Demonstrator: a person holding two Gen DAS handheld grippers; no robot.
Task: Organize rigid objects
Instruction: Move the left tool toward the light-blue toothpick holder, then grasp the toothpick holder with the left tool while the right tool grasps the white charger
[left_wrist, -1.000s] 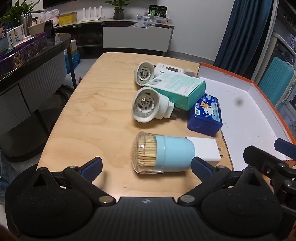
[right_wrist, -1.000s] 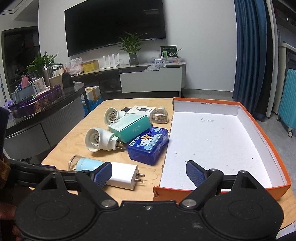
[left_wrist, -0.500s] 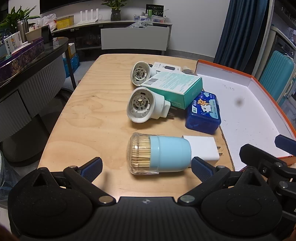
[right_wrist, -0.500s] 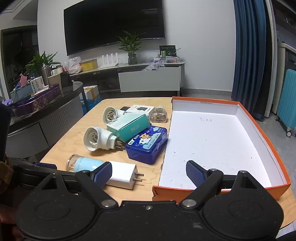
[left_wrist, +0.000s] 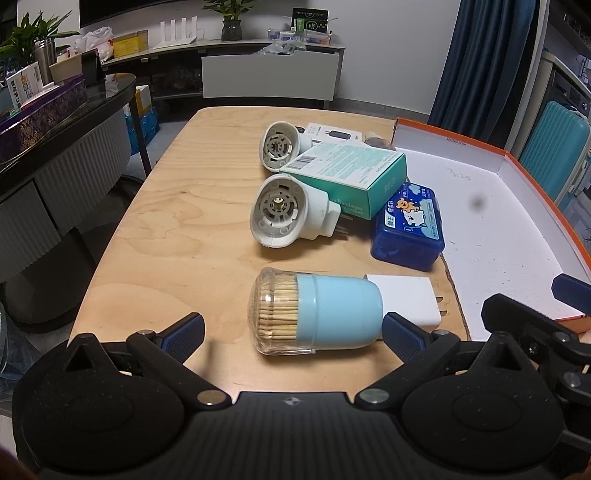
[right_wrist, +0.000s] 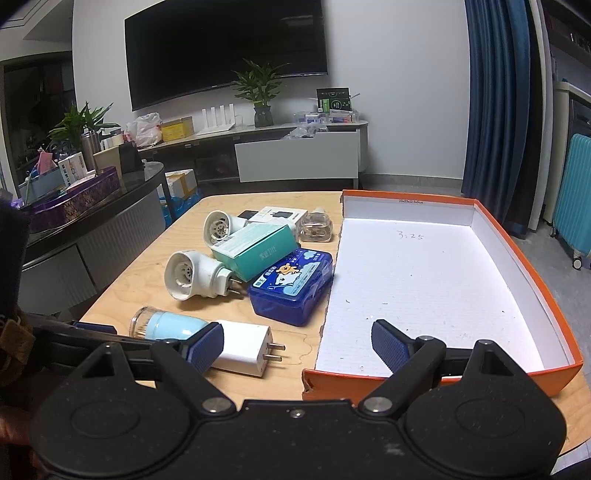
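Observation:
A light blue toothpick holder (left_wrist: 317, 312) lies on its side on the wooden table, between the open fingers of my left gripper (left_wrist: 291, 334); it also shows in the right wrist view (right_wrist: 166, 326). A white charger (left_wrist: 404, 297) lies just behind it. My right gripper (right_wrist: 297, 345) is open and empty over the near edge of the orange tray (right_wrist: 517, 240). Two white plug-in devices (left_wrist: 284, 214), a green box (left_wrist: 351, 173) and a blue case (left_wrist: 410, 225) lie further back.
A white packaged box (right_wrist: 282, 216) and a small clear item (right_wrist: 314, 229) lie at the far end of the table. A dark counter (left_wrist: 55, 122) stands to the left. A teal suitcase (left_wrist: 554, 155) stands beyond the tray.
My left gripper has moved slightly forward toward the toothpick holder, which now sits closer between its fingers. The right gripper has barely moved.

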